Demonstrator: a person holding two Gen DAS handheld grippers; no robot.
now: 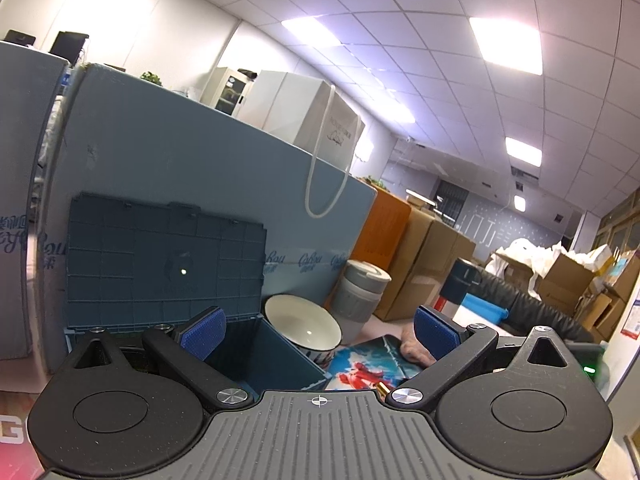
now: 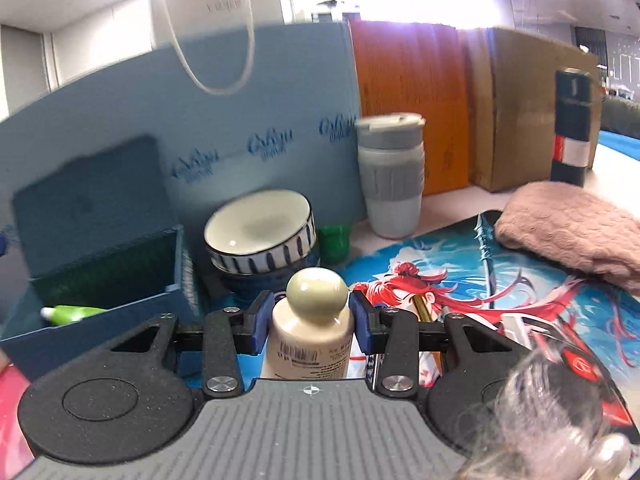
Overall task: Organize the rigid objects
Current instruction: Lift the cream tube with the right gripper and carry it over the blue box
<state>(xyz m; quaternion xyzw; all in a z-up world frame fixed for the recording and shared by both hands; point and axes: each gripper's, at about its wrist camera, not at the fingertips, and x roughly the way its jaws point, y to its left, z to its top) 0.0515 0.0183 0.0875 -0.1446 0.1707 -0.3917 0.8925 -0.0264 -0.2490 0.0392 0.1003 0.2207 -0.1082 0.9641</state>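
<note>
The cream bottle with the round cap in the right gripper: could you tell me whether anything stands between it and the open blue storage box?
Nothing visible blocks it. The cream bottle sits just right of the blue storage box, whose lid is up.

Pink towel on illustrated mat

Cream bottle with round cap, upright, clamped above mat; blue box open, left.
</note>
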